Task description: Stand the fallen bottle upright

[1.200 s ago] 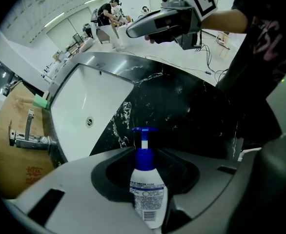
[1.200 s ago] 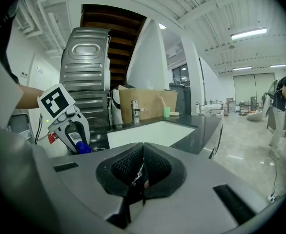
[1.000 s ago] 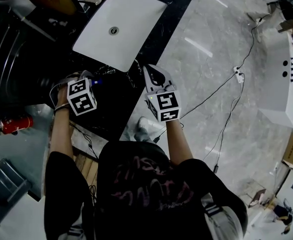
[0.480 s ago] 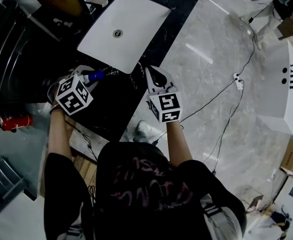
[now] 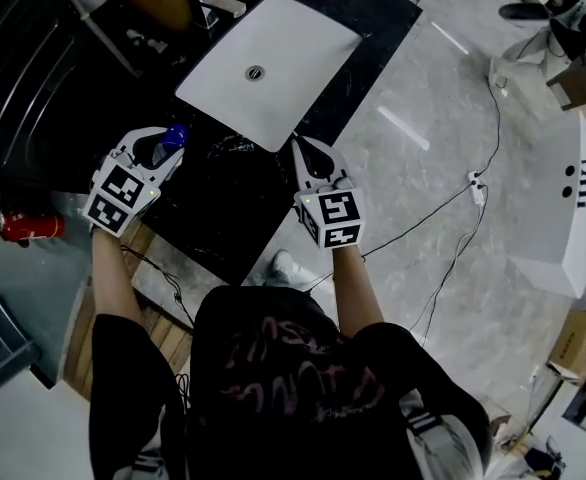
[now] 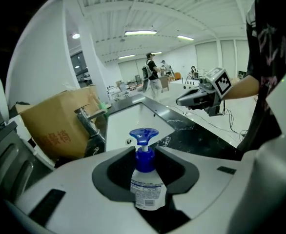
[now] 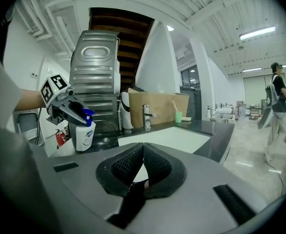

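Note:
A white pump bottle (image 6: 145,182) with a blue pump head stands upright between the jaws of my left gripper (image 6: 145,155), whose pads press on its neck and shoulders. The right gripper view shows the bottle (image 7: 84,134) upright at the left over the dark counter, the left gripper (image 7: 69,108) clamped round its top. Whether its base touches the counter I cannot tell. In the head view the blue pump (image 5: 174,135) pokes out of the left gripper (image 5: 151,151). My right gripper (image 5: 313,160) hovers at the counter's front edge, shut with nothing in it (image 7: 143,150).
A white sink basin (image 5: 273,63) is set in the black counter (image 5: 228,203), with a chrome tap (image 7: 146,115) behind it. A cardboard box (image 6: 60,126) and a green cup (image 7: 178,116) stand at the back. Cables (image 5: 453,188) trail over the grey floor.
My left gripper rose and rolled, swinging the bottle from lying to upright, and shifted left in the head view. The right gripper drifted only slightly.

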`<action>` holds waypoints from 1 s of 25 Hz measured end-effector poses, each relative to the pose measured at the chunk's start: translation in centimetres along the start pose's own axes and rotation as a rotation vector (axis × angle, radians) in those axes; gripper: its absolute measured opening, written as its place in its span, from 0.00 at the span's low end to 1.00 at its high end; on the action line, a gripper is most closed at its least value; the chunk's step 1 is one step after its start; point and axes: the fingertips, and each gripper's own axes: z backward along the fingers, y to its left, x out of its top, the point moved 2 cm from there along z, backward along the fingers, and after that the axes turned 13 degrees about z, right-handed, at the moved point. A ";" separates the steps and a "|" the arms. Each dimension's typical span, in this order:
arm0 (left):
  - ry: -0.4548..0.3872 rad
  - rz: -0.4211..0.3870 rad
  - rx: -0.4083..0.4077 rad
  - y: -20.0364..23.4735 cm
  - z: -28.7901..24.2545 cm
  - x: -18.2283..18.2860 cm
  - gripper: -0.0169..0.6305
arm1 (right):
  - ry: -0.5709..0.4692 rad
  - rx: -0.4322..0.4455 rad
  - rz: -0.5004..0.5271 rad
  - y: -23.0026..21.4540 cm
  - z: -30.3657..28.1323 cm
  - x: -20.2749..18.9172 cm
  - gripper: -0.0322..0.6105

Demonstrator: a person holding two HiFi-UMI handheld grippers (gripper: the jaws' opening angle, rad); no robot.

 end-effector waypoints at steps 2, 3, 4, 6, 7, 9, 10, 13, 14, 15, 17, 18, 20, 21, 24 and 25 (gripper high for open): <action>-0.038 0.041 0.024 0.7 1.3 -0.6 0.23 | -0.002 0.017 0.016 0.6 -0.4 0.3 0.07; -0.054 0.060 0.037 1.0 1.9 -0.9 0.23 | -0.003 0.025 0.024 1.0 -0.7 0.4 0.07; -0.071 0.079 0.049 1.3 2.5 -1.3 0.23 | -0.005 0.034 0.028 1.4 -0.9 0.7 0.07; -0.106 0.122 0.071 2.0 3.6 -2.2 0.23 | -0.007 0.052 0.037 2.2 -1.2 1.0 0.07; -0.122 0.143 0.080 2.3 4.2 -2.6 0.23 | -0.007 0.059 0.044 2.6 -1.4 1.1 0.07; -0.148 0.179 0.093 2.8 5.0 -3.5 0.23 | -0.006 0.073 0.058 3.3 -1.7 1.1 0.07; -0.157 0.194 0.098 2.9 5.3 -3.8 0.23 | -0.005 0.081 0.063 3.6 -1.9 1.2 0.07; -0.182 0.228 0.114 3.2 6.0 -4.6 0.23 | 0.001 0.106 0.081 4.7 -2.2 1.3 0.07; -0.190 0.238 0.120 3.3 6.1 -4.8 0.23 | 0.002 0.113 0.090 5.0 -2.2 1.4 0.07; -0.200 0.251 0.127 3.5 6.2 -5.0 0.23 | 0.002 0.120 0.099 5.2 -2.3 1.5 0.07; -0.219 0.276 0.136 3.7 6.3 -5.1 0.23 | 0.002 0.129 0.113 5.5 -2.3 1.7 0.07; -0.224 0.282 0.138 3.8 6.3 -5.1 0.24 | 0.002 0.131 0.115 5.5 -2.4 1.8 0.07; -0.229 0.281 0.137 3.8 6.3 -5.1 0.24 | 0.003 0.130 0.117 5.5 -2.4 1.9 0.07; -0.231 0.280 0.137 3.8 6.3 -5.1 0.24 | 0.002 0.129 0.117 5.5 -2.4 2.0 0.07; -0.236 0.280 0.138 3.9 6.3 -5.2 0.24 | 0.003 0.124 0.118 5.4 -2.5 2.0 0.07; -0.237 0.280 0.139 3.9 6.3 -5.2 0.24 | 0.003 0.124 0.118 5.4 -2.5 2.0 0.07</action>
